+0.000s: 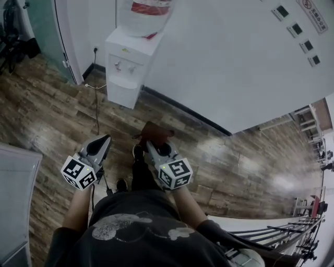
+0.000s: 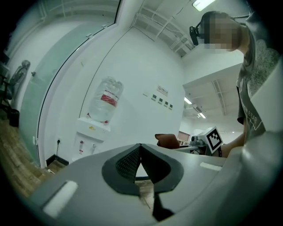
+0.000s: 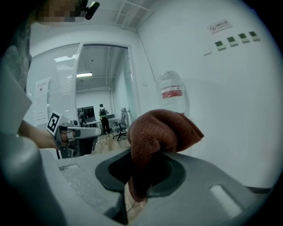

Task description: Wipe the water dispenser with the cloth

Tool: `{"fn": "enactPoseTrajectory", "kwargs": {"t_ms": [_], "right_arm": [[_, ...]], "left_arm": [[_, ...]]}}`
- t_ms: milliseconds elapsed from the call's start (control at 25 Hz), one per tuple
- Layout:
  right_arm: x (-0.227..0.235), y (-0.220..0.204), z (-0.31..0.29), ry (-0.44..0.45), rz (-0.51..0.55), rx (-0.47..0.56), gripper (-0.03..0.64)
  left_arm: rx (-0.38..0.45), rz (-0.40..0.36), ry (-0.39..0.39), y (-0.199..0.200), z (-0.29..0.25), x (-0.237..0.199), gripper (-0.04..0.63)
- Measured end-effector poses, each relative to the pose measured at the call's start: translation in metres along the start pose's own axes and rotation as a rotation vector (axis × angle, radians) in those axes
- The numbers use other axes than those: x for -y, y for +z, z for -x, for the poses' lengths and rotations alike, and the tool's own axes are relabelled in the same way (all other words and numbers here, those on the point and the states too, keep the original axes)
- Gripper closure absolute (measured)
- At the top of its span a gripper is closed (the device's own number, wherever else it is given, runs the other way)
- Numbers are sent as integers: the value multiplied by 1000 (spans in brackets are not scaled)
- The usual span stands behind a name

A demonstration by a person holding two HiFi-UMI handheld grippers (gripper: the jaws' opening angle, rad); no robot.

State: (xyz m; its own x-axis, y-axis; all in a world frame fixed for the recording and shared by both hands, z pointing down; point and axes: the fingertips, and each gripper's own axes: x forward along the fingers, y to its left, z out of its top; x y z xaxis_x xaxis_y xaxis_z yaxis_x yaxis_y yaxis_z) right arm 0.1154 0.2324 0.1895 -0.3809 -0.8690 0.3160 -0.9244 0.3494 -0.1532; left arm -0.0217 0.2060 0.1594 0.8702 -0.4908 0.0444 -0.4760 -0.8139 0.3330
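Observation:
A white water dispenser point(image 1: 125, 70) with a clear bottle point(image 1: 145, 14) on top stands against the white wall, some way ahead of both grippers. It also shows small in the left gripper view, water dispenser point(image 2: 90, 139), and behind the cloth in the right gripper view, bottle point(image 3: 171, 92). My right gripper point(image 1: 152, 136) is shut on a brown cloth point(image 1: 155, 131), which bunches above the jaws as cloth point(image 3: 161, 132). My left gripper point(image 1: 104, 141) is shut with nothing in it; its jaws meet at a point in the left gripper view point(image 2: 140, 145).
A black cable point(image 1: 96, 107) runs from a wall socket across the wooden floor point(image 1: 47, 112) toward my feet. A glass partition point(image 1: 44, 31) stands left of the dispenser. A grey cabinet edge point(image 1: 13, 193) is at my left, and a metal rack point(image 1: 276, 237) at my right.

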Motion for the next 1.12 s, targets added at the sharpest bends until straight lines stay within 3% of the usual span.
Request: {"fn": "enactPoseTrajectory", "kwargs": {"t_ms": [200,480,800,1000,1120], "right_arm": [[29,3,-52,55,-21,-21,560],[94,47,-129,129,12,-11,560],[152,78,-186,196,125,-27,560],[152,88,-232,281,188,-46,560],[140,95,-252,306,187,-48,560]], "left_arm": [[-15,1,58,3,-26,-34,588],[-12,-13,130,35,-100,-94,588],[39,-30,257,74,-160,-152,588],[66,-7,329,81,-175,-177,588],[37,-17,344,83,-172,-186,588]]}}
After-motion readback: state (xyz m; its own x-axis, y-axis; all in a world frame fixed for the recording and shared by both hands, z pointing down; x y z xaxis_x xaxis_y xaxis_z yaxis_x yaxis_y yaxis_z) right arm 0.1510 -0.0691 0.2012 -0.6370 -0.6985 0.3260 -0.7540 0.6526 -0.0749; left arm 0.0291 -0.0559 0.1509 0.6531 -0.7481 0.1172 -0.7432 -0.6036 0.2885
